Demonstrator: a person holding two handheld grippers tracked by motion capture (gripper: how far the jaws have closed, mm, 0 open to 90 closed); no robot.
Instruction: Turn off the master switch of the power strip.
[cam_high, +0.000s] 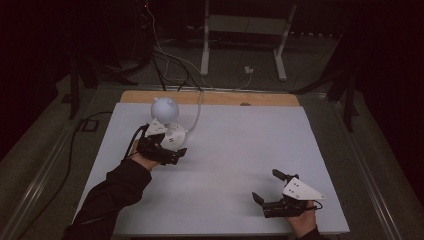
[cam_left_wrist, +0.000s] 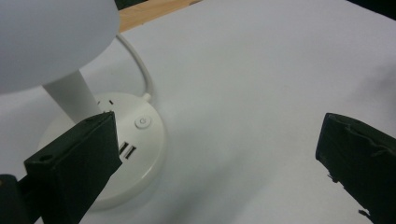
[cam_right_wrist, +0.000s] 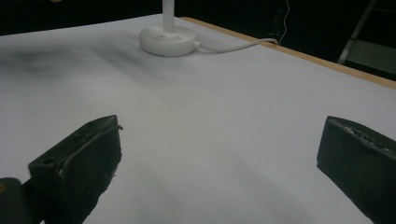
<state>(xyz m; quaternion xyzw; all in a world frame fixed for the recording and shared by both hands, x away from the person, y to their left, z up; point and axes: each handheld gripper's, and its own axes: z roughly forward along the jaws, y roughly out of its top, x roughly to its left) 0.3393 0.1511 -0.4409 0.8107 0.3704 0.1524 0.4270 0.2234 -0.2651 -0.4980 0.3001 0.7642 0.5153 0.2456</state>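
A: Dim room. In the high view the dark surround swallows detail and the white table is the one lit patch, grey rather than bright.

B: And the lamp?

A: Its globe looks pale, with no glare; soft shadows lie under the left gripper and the right gripper.

B: Sharpness?

A: The high view is grainy. In the left gripper view the globe is close and blurred, and the jaws in both gripper views are soft-edged.
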